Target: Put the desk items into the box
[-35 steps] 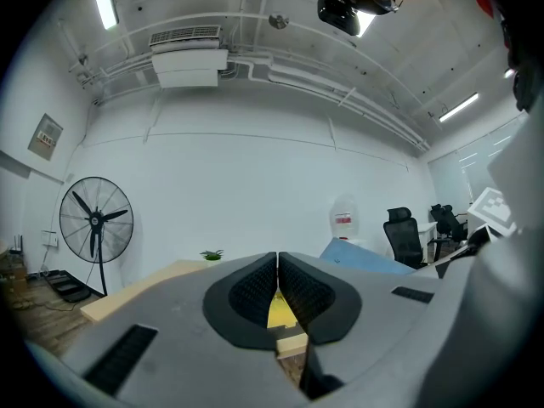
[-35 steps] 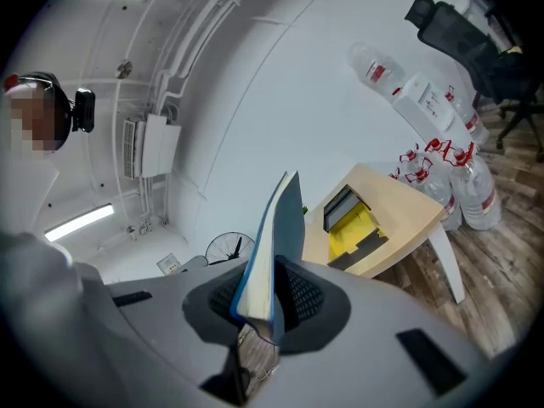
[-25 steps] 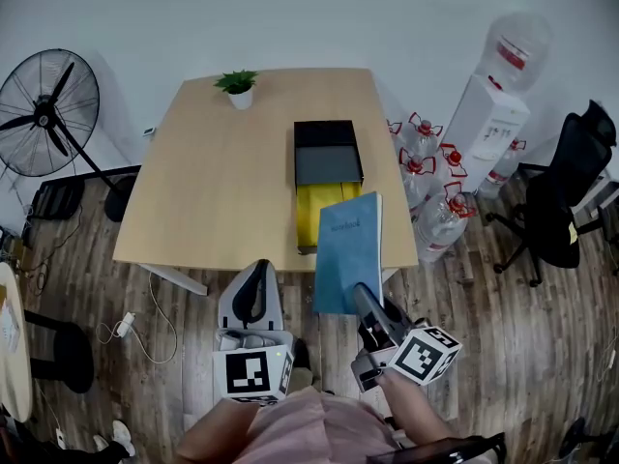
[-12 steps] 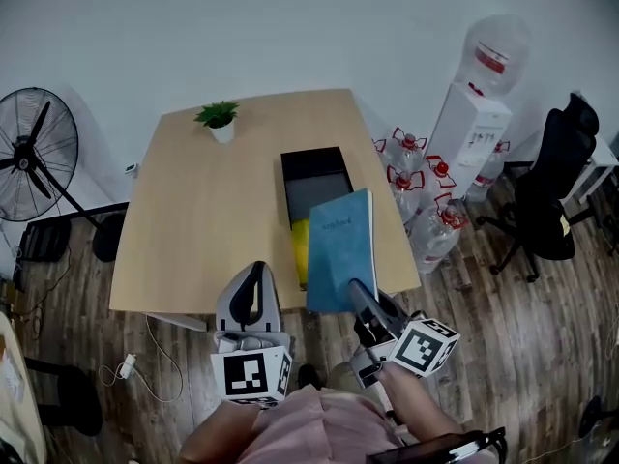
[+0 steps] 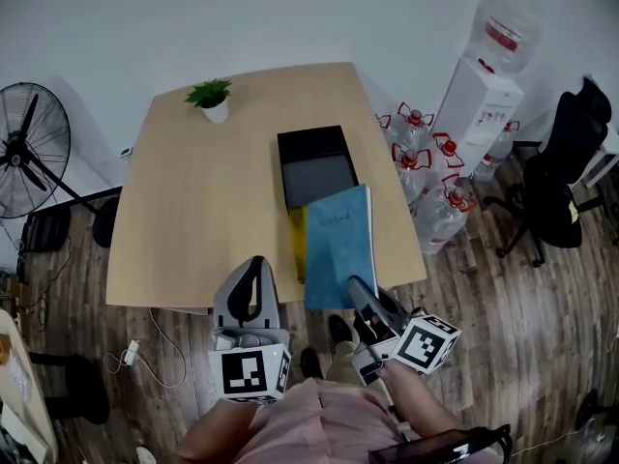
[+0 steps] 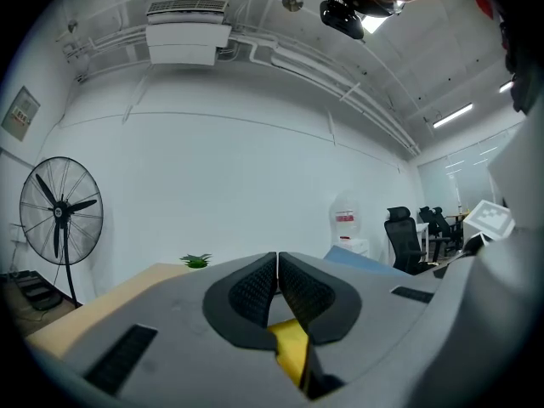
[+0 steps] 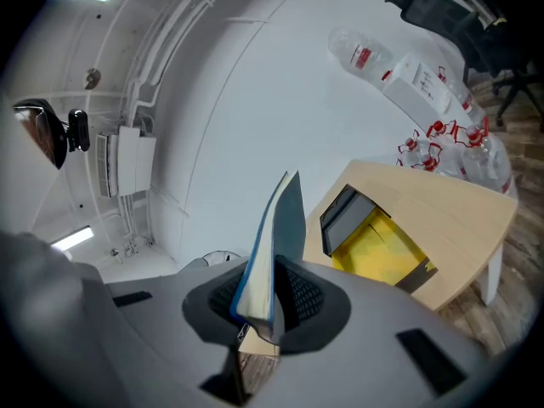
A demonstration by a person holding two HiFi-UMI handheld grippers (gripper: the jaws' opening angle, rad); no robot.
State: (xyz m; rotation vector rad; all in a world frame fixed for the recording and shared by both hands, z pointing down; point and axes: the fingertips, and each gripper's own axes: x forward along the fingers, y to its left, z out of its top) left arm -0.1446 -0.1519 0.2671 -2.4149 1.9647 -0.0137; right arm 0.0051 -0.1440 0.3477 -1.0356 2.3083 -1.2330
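A black box with a yellow near part lies on the wooden desk, right of its middle. My right gripper is shut on the lower edge of a blue notebook, which hangs tilted over the box's yellow near end. In the right gripper view the notebook stands edge-on between the jaws of the right gripper, with the box beyond it. My left gripper sits at the desk's near edge, left of the notebook. In its own view the left gripper is shut, with nothing held.
A small potted plant stands at the desk's far left corner. A water dispenser and several water bottles crowd the floor right of the desk, with a black office chair beyond. A floor fan stands to the left.
The notebook and right gripper have moved forward over the desk, from beyond its near edge to over the box's yellow part. The left gripper stays shut beside it.
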